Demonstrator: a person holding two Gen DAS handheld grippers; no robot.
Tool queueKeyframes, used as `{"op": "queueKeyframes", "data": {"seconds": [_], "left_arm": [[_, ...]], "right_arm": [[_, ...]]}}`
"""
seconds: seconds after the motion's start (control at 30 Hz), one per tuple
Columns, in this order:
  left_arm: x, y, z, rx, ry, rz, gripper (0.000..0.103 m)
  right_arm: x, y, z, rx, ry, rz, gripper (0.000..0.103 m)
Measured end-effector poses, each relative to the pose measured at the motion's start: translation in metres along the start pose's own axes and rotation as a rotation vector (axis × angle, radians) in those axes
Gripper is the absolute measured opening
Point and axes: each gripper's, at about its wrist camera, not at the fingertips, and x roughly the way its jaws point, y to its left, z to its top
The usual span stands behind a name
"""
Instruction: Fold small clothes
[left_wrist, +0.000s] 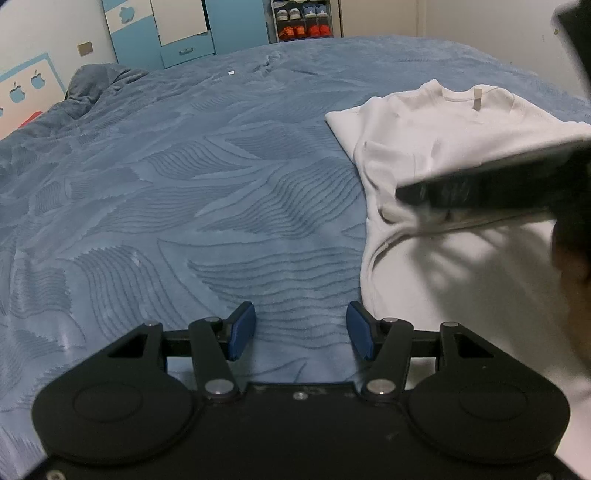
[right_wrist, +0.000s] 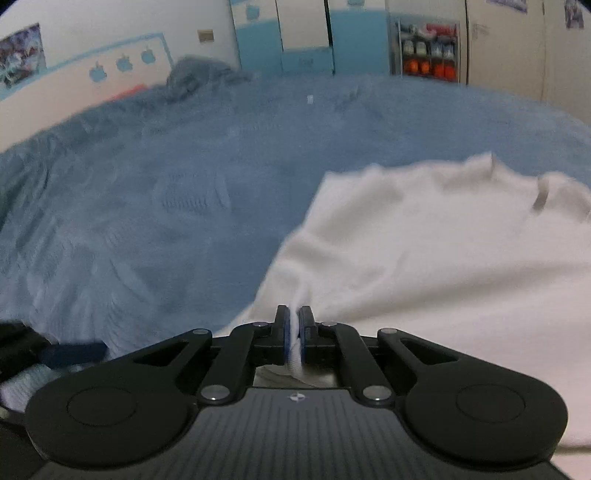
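Presently, the white shirt (left_wrist: 443, 155) is spread on the bed (left_wrist: 184, 184), collar far, long axis near-to-far. Its near-left edge is pinched in the right hand-held gripper (right_wrist: 294, 325). The left hand-held gripper (left_wrist: 301, 330) is held wide, shirt just right of it.

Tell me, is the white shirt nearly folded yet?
Not yet. The white cotton T-shirt lies mostly spread on the blue textured bedspread, no neat folds showing. The right gripper pinches its edge, jaws shut; the left gripper is open and empty. Folding remains.
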Motion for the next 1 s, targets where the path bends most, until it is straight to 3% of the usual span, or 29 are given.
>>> {"op": "queueKeyframes", "data": {"seconds": [0.1,0.17,0.2,0.23,0.27,0.33,0.37,0.57,0.67,0.73,0.8,1.0], "left_arm": [[0.001,-0.001,0.000,0.002,0.005,0.005,0.057],[0.000,-0.002,0.001,0.009,0.006,0.007,0.057],[0.000,-0.003,0.002,0.013,0.006,0.009,0.057],[0.000,-0.003,0.002,0.015,0.008,0.013,0.057],[-0.002,-0.004,0.003,0.012,0.011,0.017,0.057],[-0.008,-0.006,0.005,0.010,0.002,0.018,0.057],[-0.012,-0.007,0.007,0.016,-0.014,0.018,0.057],[-0.033,-0.022,0.022,0.031,-0.095,0.011,0.057],[-0.025,-0.032,0.022,0.038,-0.075,0.009,0.057],[-0.018,-0.040,0.022,0.044,-0.047,0.013,0.057],[-0.013,-0.048,0.019,0.059,-0.030,0.011,0.057],[-0.018,-0.060,0.015,0.071,-0.023,0.011,0.057]], "right_arm": [[0.000,0.001,0.000,-0.019,-0.003,0.008,0.007],[-0.013,-0.002,0.008,0.023,-0.021,0.062,0.023],[-0.019,-0.002,0.013,0.030,-0.035,0.077,0.040],[-0.025,-0.002,0.015,0.022,-0.059,0.083,0.047],[-0.031,-0.002,0.017,0.009,-0.084,0.062,0.046],[-0.038,-0.005,0.018,-0.020,-0.105,-0.002,0.010],[-0.042,-0.010,0.020,-0.024,-0.099,-0.021,0.008],[-0.066,-0.079,0.025,0.080,-0.090,-0.139,0.010],[-0.041,-0.104,0.010,0.127,0.024,-0.128,0.010],[-0.021,-0.108,-0.006,0.092,0.071,-0.136,0.009],[-0.022,-0.099,-0.015,0.026,0.034,-0.161,0.009],[-0.060,-0.087,0.000,-0.016,-0.032,-0.227,0.010]]}}
